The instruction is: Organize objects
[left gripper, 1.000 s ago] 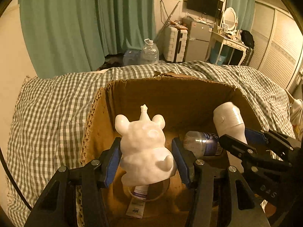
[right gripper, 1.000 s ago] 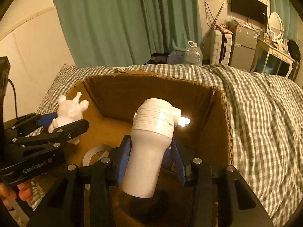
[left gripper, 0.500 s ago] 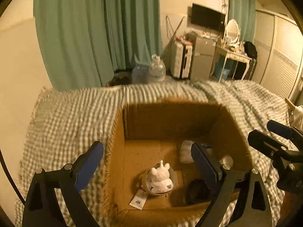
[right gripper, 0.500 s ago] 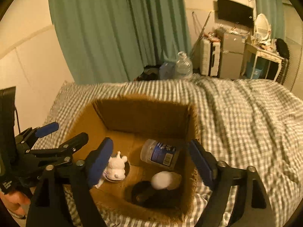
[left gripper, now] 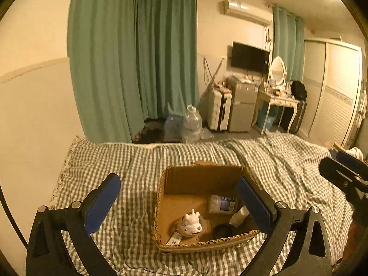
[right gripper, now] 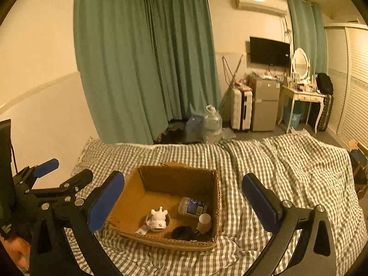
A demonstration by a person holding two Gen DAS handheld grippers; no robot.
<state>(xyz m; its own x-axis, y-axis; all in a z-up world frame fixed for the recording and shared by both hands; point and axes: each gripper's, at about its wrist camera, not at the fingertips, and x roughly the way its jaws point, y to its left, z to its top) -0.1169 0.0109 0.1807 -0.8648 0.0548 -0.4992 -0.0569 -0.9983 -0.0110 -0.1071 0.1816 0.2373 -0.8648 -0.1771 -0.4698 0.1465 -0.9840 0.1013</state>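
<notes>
Above the checked grey-and-white bed cover [left gripper: 128, 165], both the left hand-held gripper [left gripper: 178, 201] and right hand-held gripper [right gripper: 182, 197] are held spread and empty, while the white animal figurine [right gripper: 158, 217] is seen standing inside the open brown cardboard box [right gripper: 179, 179].

My bed [right gripper: 287, 172] is spread with a grey-and-white checked blanket [left gripper: 115, 168], rumpled toward the right. An open cardboard box [right gripper: 147, 184] sits directly on it, near me and a little left of centre.
</notes>
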